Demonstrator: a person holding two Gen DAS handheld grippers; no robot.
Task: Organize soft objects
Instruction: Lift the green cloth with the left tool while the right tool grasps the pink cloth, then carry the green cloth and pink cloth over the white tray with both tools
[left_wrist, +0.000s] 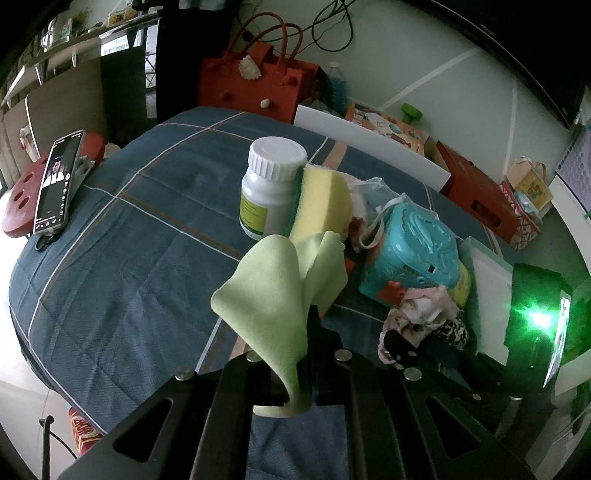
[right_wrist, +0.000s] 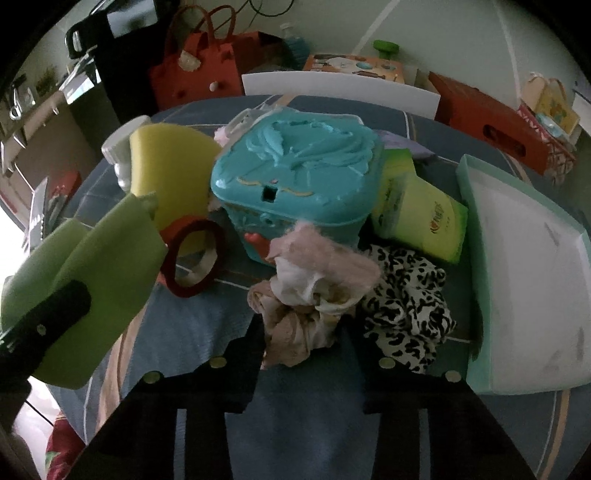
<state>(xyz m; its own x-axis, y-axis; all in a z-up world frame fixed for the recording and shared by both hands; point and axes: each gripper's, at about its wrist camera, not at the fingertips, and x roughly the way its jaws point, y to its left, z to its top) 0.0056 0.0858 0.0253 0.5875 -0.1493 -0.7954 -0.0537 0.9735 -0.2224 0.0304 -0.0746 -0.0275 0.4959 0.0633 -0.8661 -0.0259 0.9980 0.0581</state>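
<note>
Two tools angled downward.
Left tool (left_wrist: 295, 354) clamped tight on green cloth (left_wrist: 273, 295); right tool (right_wrist: 306, 332) part-closed around pale fabric bundle (right_wrist: 314, 291).

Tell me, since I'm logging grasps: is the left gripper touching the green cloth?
Touching. The left wrist view shows the left gripper shut on the green cloth, pinching its folded edge.

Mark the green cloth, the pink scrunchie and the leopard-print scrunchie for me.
green cloth (left_wrist: 266, 295): left wrist view, middle of the raised fold.
pink scrunchie (right_wrist: 317, 280): right wrist view, its bunched centre.
leopard-print scrunchie (right_wrist: 406, 306): right wrist view, its spotted middle.
</note>
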